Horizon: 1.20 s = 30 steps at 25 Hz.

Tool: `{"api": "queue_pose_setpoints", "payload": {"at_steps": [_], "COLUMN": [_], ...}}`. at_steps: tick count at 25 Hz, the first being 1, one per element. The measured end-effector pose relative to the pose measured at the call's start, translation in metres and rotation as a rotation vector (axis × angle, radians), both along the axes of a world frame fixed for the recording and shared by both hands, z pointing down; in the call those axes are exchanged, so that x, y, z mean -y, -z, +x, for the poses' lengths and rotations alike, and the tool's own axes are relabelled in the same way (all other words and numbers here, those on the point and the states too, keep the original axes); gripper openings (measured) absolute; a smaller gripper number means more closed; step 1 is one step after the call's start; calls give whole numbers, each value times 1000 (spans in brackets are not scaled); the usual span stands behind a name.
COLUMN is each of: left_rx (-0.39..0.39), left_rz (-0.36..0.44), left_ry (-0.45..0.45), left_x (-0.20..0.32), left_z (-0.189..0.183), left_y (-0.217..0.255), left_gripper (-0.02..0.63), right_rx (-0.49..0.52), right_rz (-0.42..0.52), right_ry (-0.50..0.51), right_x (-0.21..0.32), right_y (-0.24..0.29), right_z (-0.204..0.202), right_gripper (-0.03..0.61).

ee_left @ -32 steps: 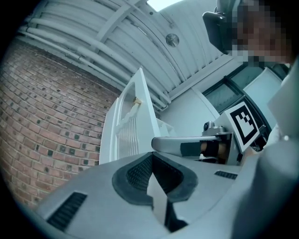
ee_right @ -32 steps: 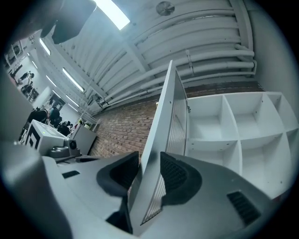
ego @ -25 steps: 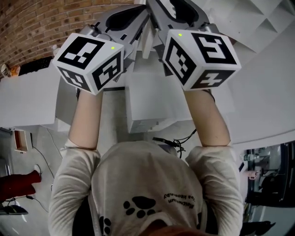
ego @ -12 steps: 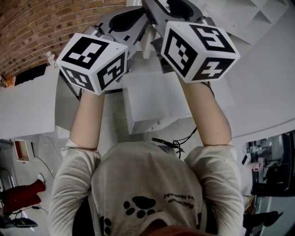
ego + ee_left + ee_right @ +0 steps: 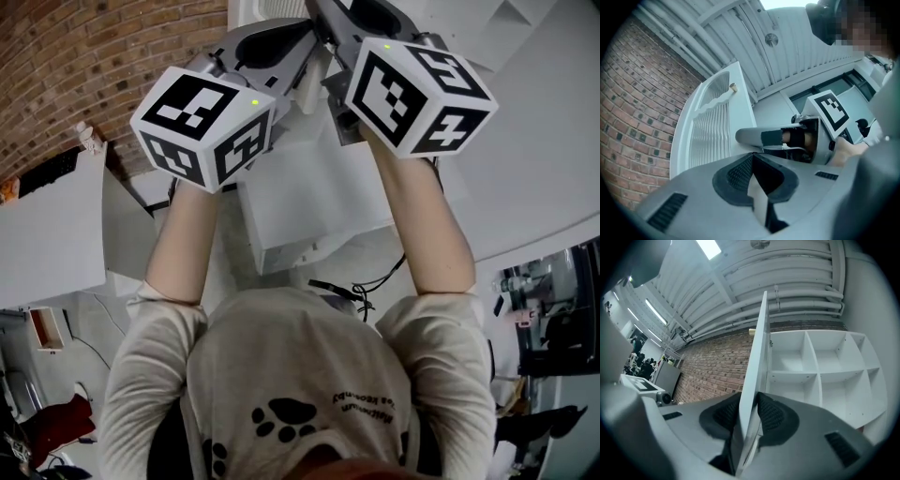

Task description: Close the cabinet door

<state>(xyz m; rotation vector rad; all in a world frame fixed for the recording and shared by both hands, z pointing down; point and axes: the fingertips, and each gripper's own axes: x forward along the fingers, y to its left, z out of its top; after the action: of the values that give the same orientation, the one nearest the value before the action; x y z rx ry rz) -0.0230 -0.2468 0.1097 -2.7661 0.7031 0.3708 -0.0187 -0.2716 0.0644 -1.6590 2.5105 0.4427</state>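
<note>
The white cabinet door (image 5: pixel 757 357) stands edge-on, swung out from the open shelved cabinet (image 5: pixel 820 376). My right gripper (image 5: pixel 749 416) has the door's edge between its pads, which touch both faces while the jaws are closing. My left gripper (image 5: pixel 757 176) is shut on a white strip of the same door (image 5: pixel 758 199). Its view shows the door's slatted face (image 5: pixel 712 126) with a small knob (image 5: pixel 732 86), and the right gripper (image 5: pixel 801 140) beside it. In the head view both grippers, left (image 5: pixel 281 52) and right (image 5: pixel 342 23), are raised and meet at the door (image 5: pixel 302 82).
A brick wall (image 5: pixel 84 66) runs behind at the left. A white box-like unit (image 5: pixel 309 211) stands below my raised arms, and a white panel (image 5: pixel 52 234) lies at the left. Cables (image 5: pixel 352 286) trail on the floor near my body.
Both grippers have shifted to the right and slightly up in the head view, carrying the door edge along. More brick wall shows at the left, and the white panel there looks narrower.
</note>
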Motion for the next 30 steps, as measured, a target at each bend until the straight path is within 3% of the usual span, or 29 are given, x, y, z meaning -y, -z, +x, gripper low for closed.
{"api": "queue_pose_setpoints", "payload": {"at_steps": [18,30], "left_rx": [11,22], "left_rz": [-6,15], "left_ry": [-88,-127], "left_x": [14,34], "left_z": [29,67], "left_y": [-3,-6], "left_gripper": [9,9], "right_rx": [10,48], "right_rz": [-38,-60], "right_ry": [24,101], "right_x": [11,34], "right_y": [1,0], "right_z": [38,84], "right_gripper": [95,89]}}
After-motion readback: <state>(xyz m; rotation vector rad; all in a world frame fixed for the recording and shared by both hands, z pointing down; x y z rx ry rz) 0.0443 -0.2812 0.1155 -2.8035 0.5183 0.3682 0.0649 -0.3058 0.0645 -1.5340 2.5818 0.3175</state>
